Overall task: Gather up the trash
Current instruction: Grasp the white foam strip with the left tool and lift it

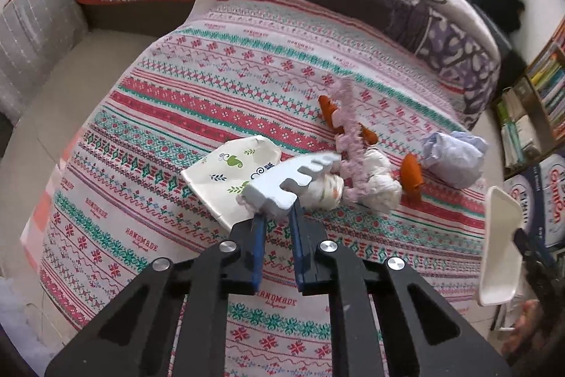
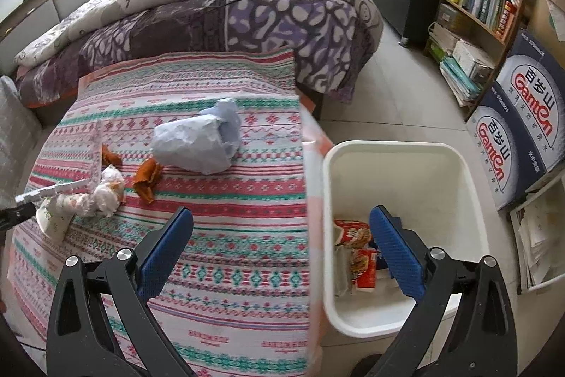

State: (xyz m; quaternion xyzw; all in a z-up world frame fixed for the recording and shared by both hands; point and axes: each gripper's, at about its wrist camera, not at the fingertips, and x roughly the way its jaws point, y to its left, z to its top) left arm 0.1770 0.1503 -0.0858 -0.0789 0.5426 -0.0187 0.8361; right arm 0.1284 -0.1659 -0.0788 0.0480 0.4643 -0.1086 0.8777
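Your left gripper (image 1: 279, 225) pinches a stiff, light grey notched foam piece (image 1: 293, 179) above the patterned tablecloth (image 1: 212, 115), while your right gripper (image 2: 282, 249) hangs spread beside the white plastic bin (image 2: 406, 165).

Bin (image 2: 406, 165) right of table (image 2: 229, 235); wrappers (image 2: 356, 253) in bin.

Can't see the left gripper (image 1: 277, 212) pad tips, the grey foam piece (image 1: 291, 181) covers them. Foam also hides part of the paper plate (image 1: 229, 175). Bin (image 1: 499, 237) is cut off at my left view's edge; its bottom wrappers (image 2: 356, 253) sit partly behind the right gripper (image 2: 282, 228) finger.
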